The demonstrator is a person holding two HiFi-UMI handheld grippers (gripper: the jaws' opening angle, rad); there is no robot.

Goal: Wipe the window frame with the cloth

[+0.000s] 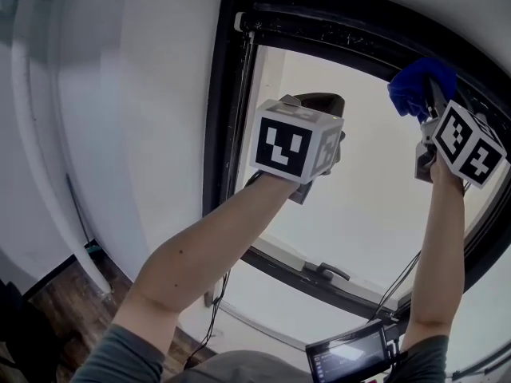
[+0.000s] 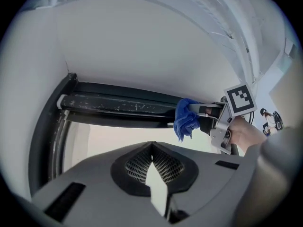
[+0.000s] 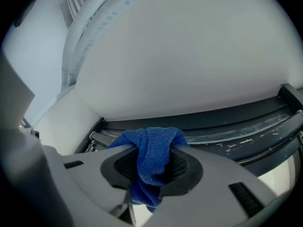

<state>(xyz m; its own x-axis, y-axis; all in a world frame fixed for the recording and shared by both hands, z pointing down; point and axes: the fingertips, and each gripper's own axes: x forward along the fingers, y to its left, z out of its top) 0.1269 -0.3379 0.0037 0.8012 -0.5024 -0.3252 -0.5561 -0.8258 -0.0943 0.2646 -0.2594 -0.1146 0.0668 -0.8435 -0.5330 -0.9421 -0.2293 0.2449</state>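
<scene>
Right gripper: jaws pinch a fold of the blue cloth, bunched close under the top rail of the window frame; contact cannot be told. Left gripper: jaws pressed together, empty, before the glass. Risk: drag along the speckled rail may pull the narrow fold free. Only the left gripper view shows the cloth's hanging tail; only the head view shows the handle.
</scene>
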